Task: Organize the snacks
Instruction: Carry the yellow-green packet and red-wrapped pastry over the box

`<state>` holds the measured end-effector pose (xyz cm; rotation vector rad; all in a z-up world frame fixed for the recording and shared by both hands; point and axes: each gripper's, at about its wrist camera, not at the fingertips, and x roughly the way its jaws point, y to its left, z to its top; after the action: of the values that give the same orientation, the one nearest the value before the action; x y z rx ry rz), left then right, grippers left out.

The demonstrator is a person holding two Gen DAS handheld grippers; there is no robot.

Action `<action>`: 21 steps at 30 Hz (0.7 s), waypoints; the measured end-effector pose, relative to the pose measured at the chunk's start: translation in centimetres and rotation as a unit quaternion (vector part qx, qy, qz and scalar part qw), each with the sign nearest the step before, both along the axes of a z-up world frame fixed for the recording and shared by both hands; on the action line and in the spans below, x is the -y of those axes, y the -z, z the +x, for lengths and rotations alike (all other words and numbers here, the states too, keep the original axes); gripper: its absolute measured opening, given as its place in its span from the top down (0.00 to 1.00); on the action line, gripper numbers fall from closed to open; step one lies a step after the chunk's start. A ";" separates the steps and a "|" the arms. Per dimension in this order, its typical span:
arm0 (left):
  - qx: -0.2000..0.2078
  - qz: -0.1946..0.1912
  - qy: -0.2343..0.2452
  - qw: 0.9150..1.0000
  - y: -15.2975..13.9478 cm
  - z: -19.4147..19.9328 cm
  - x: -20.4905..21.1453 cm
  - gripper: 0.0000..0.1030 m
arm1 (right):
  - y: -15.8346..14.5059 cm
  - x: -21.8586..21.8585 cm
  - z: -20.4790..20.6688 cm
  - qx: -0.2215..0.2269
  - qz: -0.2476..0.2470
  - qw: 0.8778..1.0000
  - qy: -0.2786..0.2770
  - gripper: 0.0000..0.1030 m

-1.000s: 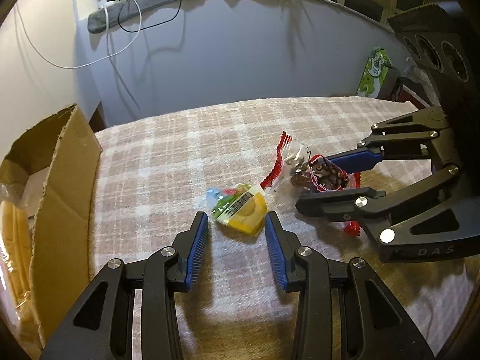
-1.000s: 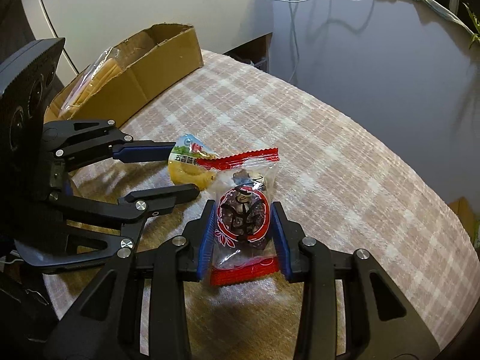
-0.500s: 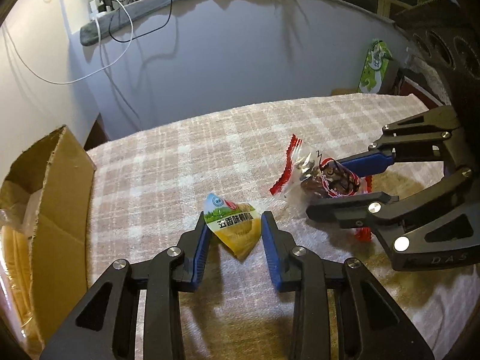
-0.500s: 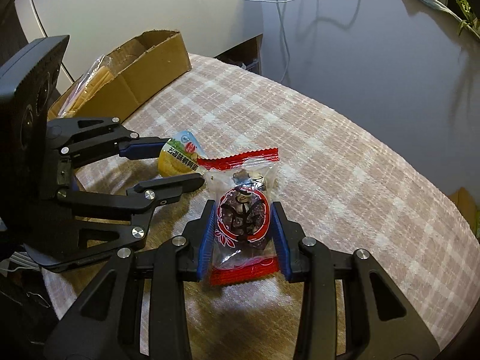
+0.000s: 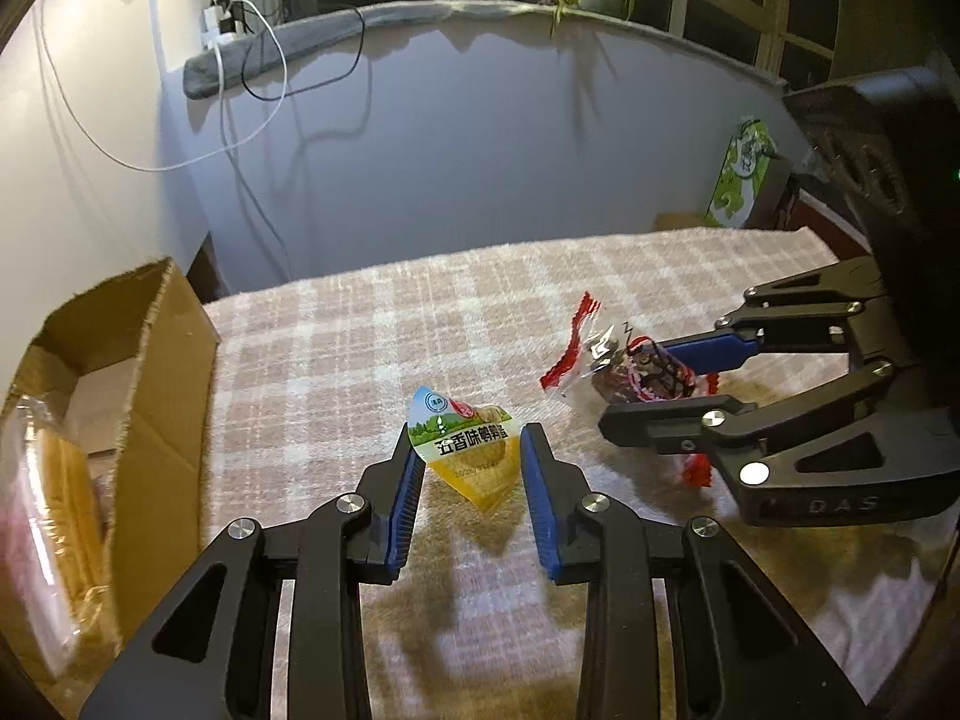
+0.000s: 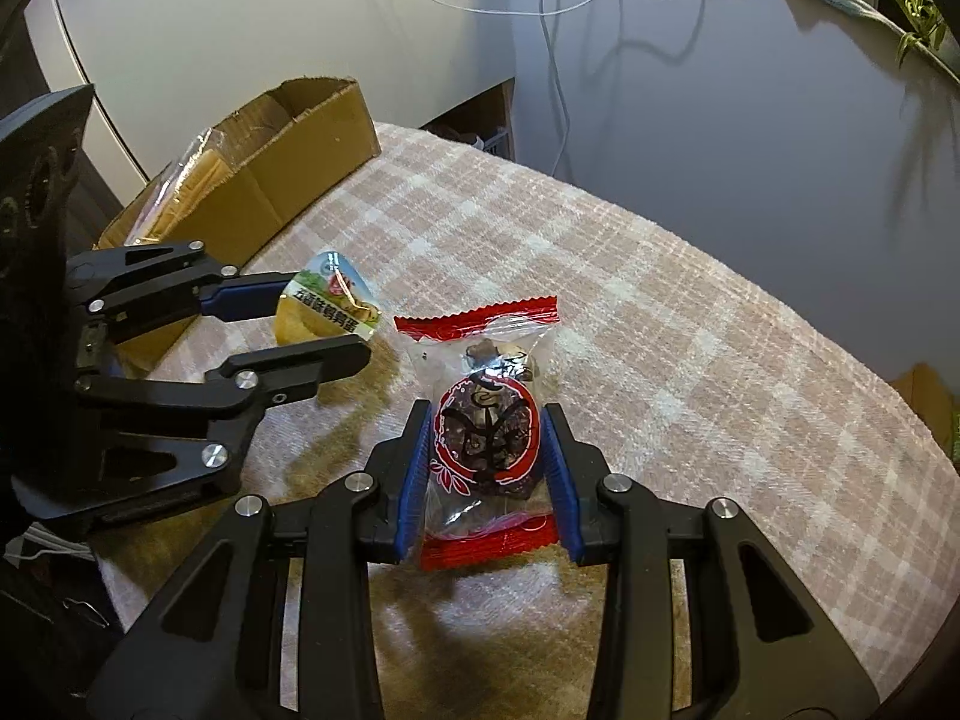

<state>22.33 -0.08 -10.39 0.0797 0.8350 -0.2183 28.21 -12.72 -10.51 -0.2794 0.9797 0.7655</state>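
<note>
Yellow packet (image 5: 474, 462) — pink-checked cloth (image 5: 372, 336)

- The room was dim, lit warmly from above and behind the cameras.
- Each tool threw dark shadows forward onto the checked cloth (image 5: 336, 348).
- The wall (image 6: 750, 120) held soft shadows of a cable and a plant.
- Fisheye bending curved the edges; the corners went black.
- The cardboard box (image 5: 150, 372) looked blurred at the frame's left edge.

Left gripper (image 5: 469, 462) fingers just closing on a packet, right gripper (image 6: 487, 439) clamped
</note>
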 end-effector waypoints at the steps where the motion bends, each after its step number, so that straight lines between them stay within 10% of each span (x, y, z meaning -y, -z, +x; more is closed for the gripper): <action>1: 0.004 -0.002 0.000 1.000 -0.4 -0.3 -0.1 0.70 | -0.2 -0.1 -0.1 0.002 0.001 1.000 0.001 0.64; 21: 0.063 -0.020 -0.057 0.996 -4.7 -5.1 -6.9 0.70 | -4.5 -7.3 -2.5 0.039 0.009 0.999 -0.031 0.64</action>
<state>17.28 6.79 -5.64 0.0077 0.7070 -0.1223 25.66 -5.45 -5.97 -0.3237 0.8940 0.8138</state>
